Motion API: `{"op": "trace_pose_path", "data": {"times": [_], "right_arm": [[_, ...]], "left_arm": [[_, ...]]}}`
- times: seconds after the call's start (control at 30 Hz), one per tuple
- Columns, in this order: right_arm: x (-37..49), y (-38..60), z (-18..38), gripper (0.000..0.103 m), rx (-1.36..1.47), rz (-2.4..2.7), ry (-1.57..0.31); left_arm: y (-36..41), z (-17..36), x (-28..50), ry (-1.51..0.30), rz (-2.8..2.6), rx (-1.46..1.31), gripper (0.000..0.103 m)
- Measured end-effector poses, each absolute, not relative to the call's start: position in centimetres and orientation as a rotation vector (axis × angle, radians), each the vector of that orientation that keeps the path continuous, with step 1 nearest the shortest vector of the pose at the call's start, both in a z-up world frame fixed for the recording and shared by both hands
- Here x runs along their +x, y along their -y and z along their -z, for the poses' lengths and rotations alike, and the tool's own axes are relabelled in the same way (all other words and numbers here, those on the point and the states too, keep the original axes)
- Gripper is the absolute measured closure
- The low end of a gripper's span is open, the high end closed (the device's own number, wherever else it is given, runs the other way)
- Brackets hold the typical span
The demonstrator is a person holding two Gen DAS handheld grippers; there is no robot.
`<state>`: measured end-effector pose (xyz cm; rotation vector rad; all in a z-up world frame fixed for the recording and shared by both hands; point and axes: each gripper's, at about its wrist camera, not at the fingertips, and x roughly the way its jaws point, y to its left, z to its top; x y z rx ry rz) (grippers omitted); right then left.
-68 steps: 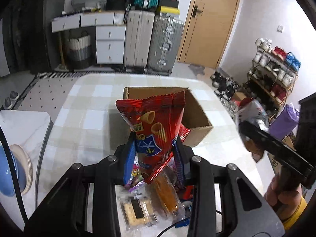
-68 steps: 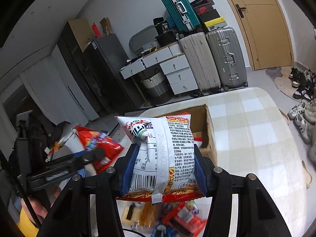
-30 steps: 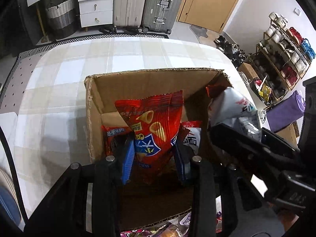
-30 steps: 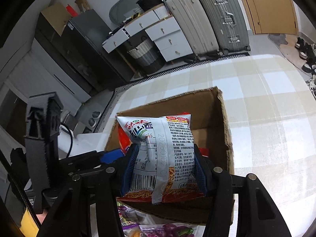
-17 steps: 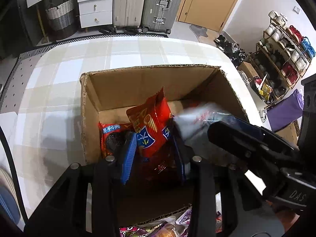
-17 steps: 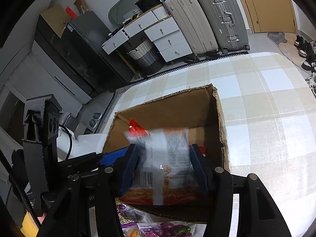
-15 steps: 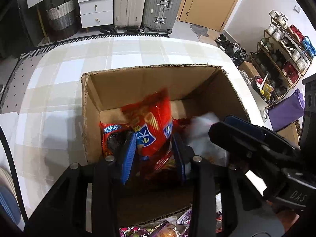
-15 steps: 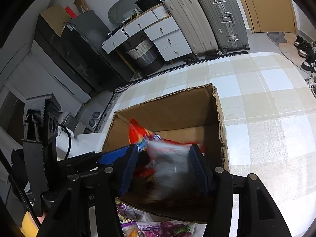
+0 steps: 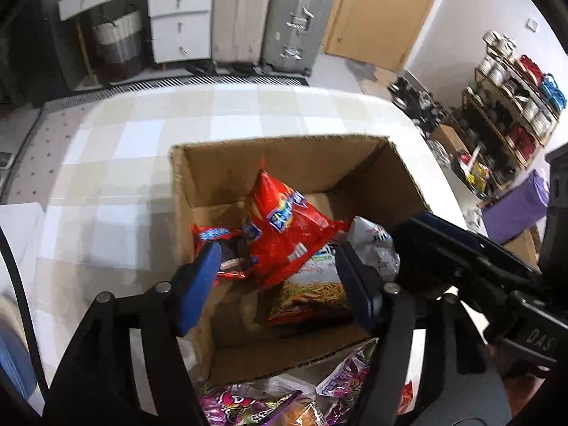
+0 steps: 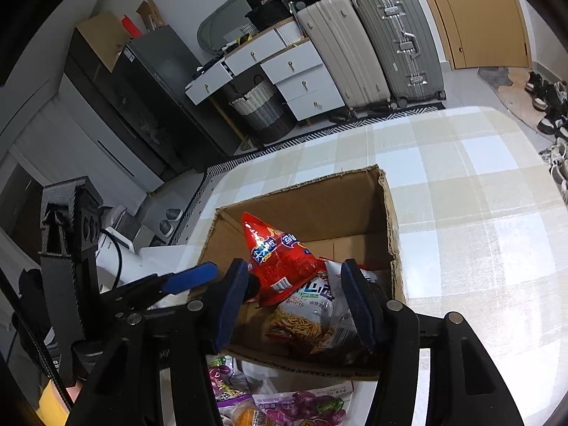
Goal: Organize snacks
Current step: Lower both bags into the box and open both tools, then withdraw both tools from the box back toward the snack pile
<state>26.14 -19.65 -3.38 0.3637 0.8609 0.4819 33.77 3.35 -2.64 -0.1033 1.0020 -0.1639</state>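
— Checked cloth covers the surface point(image 10: 479, 191), and the open cardboard box point(image 9: 284, 156) sits in the middle of it. I'll place everything off that box.

— What's behind the box?

— Two big suitcases point(image 10: 369, 42) against the far wall, a white chest of drawers point(image 10: 294, 74) next to them, and a wooden door point(image 9: 383, 10) beyond.

— And inside the box?

— A red snack bag point(image 9: 287, 230) leaning up against the others, one corner pointing at the box's far wall. Under it, toward the box's near right corner, lies a white noodle-snack bag point(image 9: 319, 284). A smaller red packet point(image 9: 216, 238) is tucked against the box's left wall.

— Outside it?

— Purple-printed packets point(image 10: 301, 404) lie loose on the surface just in front of the box's near wall.

— The tongs?

— The left tongs point(image 9: 280, 284) hang over the box's near edge, their jaws opening, blue pads clear of the red bag; nothing is gripped. The right tongs point(image 10: 294, 301) are over the same edge, parted, with the bags lying below and between the pads but not pinched. Both are released.
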Motion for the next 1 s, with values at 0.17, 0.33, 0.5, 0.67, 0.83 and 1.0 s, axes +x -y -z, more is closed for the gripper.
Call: {"op": "trace_pose_path", "data": {"times": [0.17, 0.33, 0.5, 0.67, 0.83, 1.0], "right_arm": [[24.6, 20.1, 2.3, 0.04, 0.364, -0.481, -0.833], [22.8, 20.4, 0.9, 0.04, 0.353, -0.492, -0.815], [20.3, 20.7, -1.1, 0.03, 0.324, -0.472, -0.771], [17.0, 20.8, -3.4, 0.023, 0.267, -0.455, -0.717], [12.5, 21.2, -5.5, 0.017, 0.241, -0.453, -0.652], [8.1, 21.2, -6.7, 0.011, 0.213, -0.451, -0.609]], "left_arm": [[-3.4, 1.1, 32.4, -0.971, 0.159, -0.106, 0.025], [-3.2, -0.7, 30.3, -0.929, 0.15, -0.082, 0.025], [-3.4, -3.1, 27.3, -0.888, 0.134, -0.063, 0.024], [-3.9, -5.7, 23.5, -0.857, 0.127, -0.077, 0.023], [-4.0, -8.5, 18.8, -0.802, 0.123, -0.071, 0.022], [-4.0, -10.9, 13.1, -0.732, 0.112, -0.063, 0.017]]}}
